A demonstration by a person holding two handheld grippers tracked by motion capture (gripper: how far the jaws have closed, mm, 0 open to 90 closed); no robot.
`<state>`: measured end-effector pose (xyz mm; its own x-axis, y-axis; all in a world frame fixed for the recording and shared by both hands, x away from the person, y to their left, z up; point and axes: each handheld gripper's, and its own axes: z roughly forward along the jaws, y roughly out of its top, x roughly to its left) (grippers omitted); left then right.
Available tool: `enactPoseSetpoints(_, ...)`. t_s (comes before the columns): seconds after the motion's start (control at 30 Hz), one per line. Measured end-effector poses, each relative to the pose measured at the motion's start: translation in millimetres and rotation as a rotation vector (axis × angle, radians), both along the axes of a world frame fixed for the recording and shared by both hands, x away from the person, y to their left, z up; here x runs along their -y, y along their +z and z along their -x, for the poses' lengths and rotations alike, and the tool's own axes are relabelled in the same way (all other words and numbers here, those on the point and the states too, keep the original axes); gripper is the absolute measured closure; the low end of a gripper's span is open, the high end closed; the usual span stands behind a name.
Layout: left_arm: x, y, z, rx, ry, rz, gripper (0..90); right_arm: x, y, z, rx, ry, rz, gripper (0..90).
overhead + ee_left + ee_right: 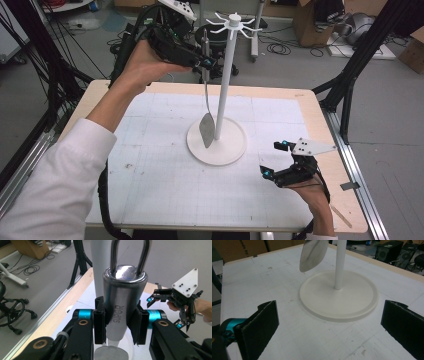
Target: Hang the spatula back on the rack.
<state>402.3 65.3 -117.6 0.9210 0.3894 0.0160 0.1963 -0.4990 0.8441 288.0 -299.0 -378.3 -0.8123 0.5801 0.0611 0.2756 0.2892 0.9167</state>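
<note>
Left gripper (pixel 206 63) upper centre of frame, clamped on spatula (pixel 206 127) handle, blade hanging below beside white stand (pixel 225 90), right gripper (pixel 274 159) lower right, jaws apart

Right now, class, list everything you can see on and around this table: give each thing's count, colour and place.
Spatula: one, silver metal, hanging blade-down beside the stand's pole, handle clamped in the left tongs.
Utensil stand: one, white, round base at the table's middle, hooks on top.
Table: one, white gridded top with a wooden edge.
Cardboard boxes: brown, on the floor beyond the table.
Cables: black, on the grey floor.
Left tongs: black, raised, shut on the spatula handle.
Right tongs: black, open, low at the table's right.
Sleeve: white, on the left arm.
</note>
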Motion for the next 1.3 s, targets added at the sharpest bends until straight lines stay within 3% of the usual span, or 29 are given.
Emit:
enactPoseSetpoints(0.3, 7.0, 1.1, -4.4, -0.006, 0.0, -0.024, 68.8, -1.1, -0.7, 0.3, -0.002, 0.007, -0.001, 0.4)
enactPoseSetpoints(0.63, 10.3, 0.4, -8.5, -0.017, 0.009, -0.014, 68.8, -0.8, -2.3, -0.5, 0.0, 0.007, -0.003, 0.4)
enactPoseSetpoints(1.13, 17.2, -6.4, -16.7, -0.037, 0.014, -0.034, 68.7, -2.7, -2.9, -0.8, -0.009, 0.012, -0.001, 0.4)
enactPoseSetpoints(1.3, 16.2, -9.1, -16.5, -0.025, -0.001, -0.018, 68.0, -2.7, -3.5, -0.6, -0.008, 0.007, 0.001, 0.4)
